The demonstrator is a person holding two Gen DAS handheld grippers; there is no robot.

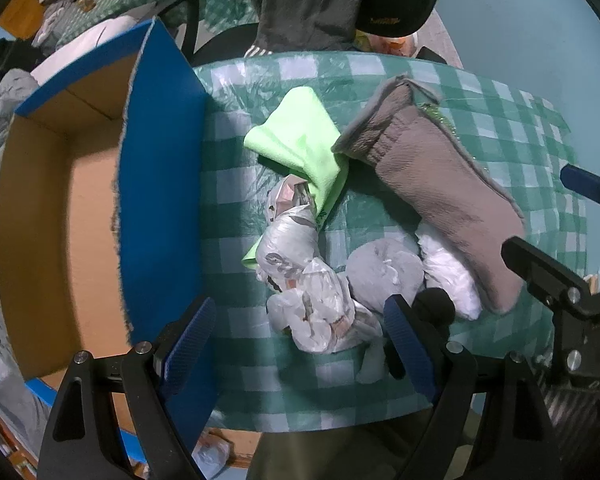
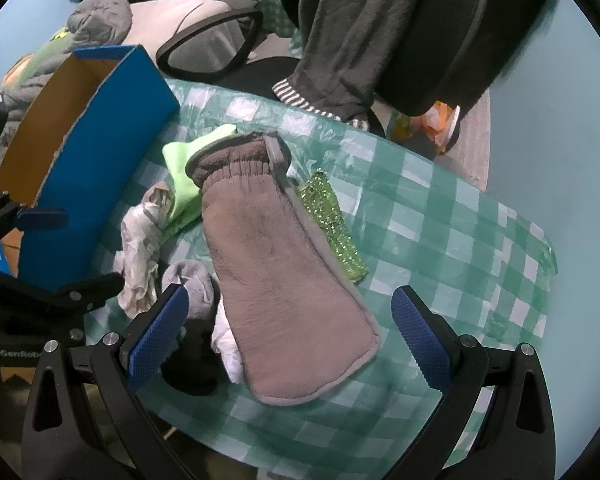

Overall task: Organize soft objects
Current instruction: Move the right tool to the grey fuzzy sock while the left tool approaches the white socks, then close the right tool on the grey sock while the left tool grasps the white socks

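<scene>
Straddling the soft pile, both grippers are held spread and empty — the left gripper (image 1: 300, 344) over the crumpled white plastic bags (image 1: 316, 312), the right gripper (image 2: 290, 336) over the brown fleece mitten (image 2: 284, 280); the open blue cardboard box (image 1: 160, 184) is positioned alongside for loading.

table (image 2: 440, 216) — green check cloth | office chair (image 2: 432, 40) behind | pale blue wall (image 2: 560, 128)
</scene>
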